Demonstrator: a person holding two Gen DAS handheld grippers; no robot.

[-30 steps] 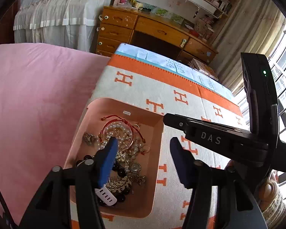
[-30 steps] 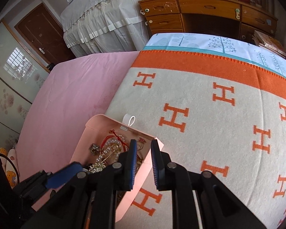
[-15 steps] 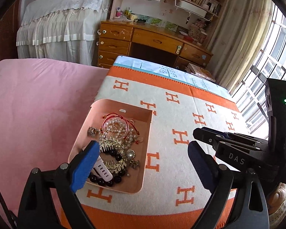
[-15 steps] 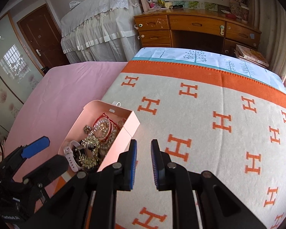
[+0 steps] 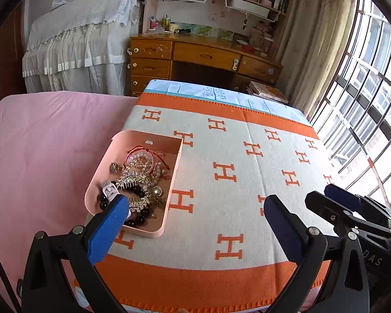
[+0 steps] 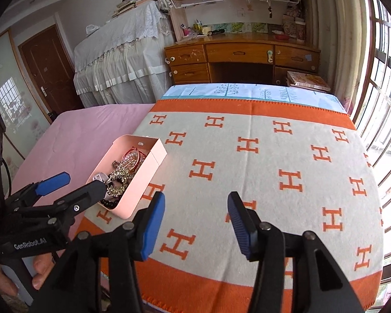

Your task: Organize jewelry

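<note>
On the orange H-patterned blanket (image 5: pixel 221 135) the pink tray (image 5: pixel 96 182) holds all jewelry (image 5: pixel 140 177). My left gripper (image 5: pixel 195 224) and right gripper (image 6: pixel 195 224) have just been opening and carry nothing. I judge sorting finished; next I only withdraw.

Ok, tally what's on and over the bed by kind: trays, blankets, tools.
Pink tray: 1
Blanket: 1
Tools: 2 (left tool, right tool; both have just been opening their jaws, with nothing between them)
Total: 4
Jewelry in the tray: too tangled to count.
</note>
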